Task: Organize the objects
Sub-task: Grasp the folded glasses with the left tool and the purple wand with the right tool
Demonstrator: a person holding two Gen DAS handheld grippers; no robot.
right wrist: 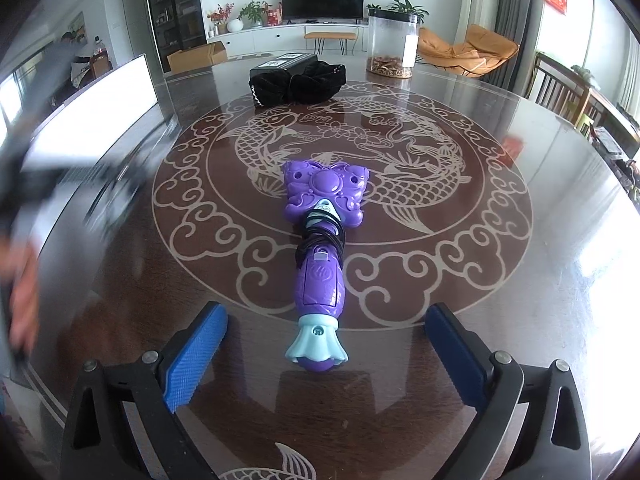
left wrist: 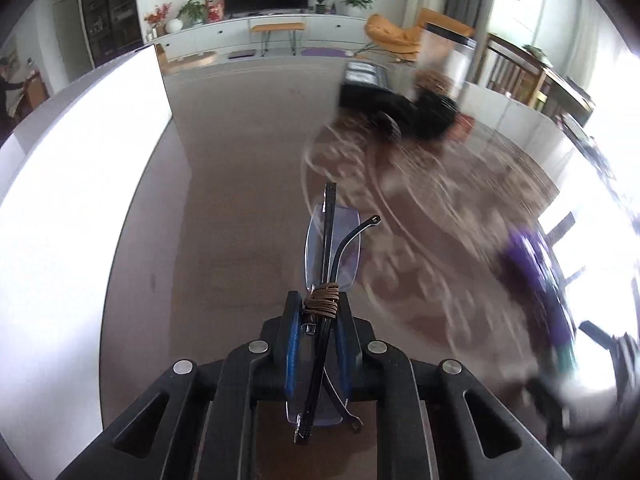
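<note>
The folded glasses [left wrist: 330,256] have clear lenses and thin black arms, with a brown cord wound round them near the hinge. They stick up and away, lifted off the table. The purple toy wand [right wrist: 320,252] lies flat on the dark table, in the middle of the fish picture. Its butterfly head points far, its pale blue end points near, and a black cord is wrapped round its neck.

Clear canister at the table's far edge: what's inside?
The clear canister holds a shallow layer of brownish pieces at the bottom; the rest looks empty. A white label hides part of the wall, and what the pieces are can't be told.
</note>
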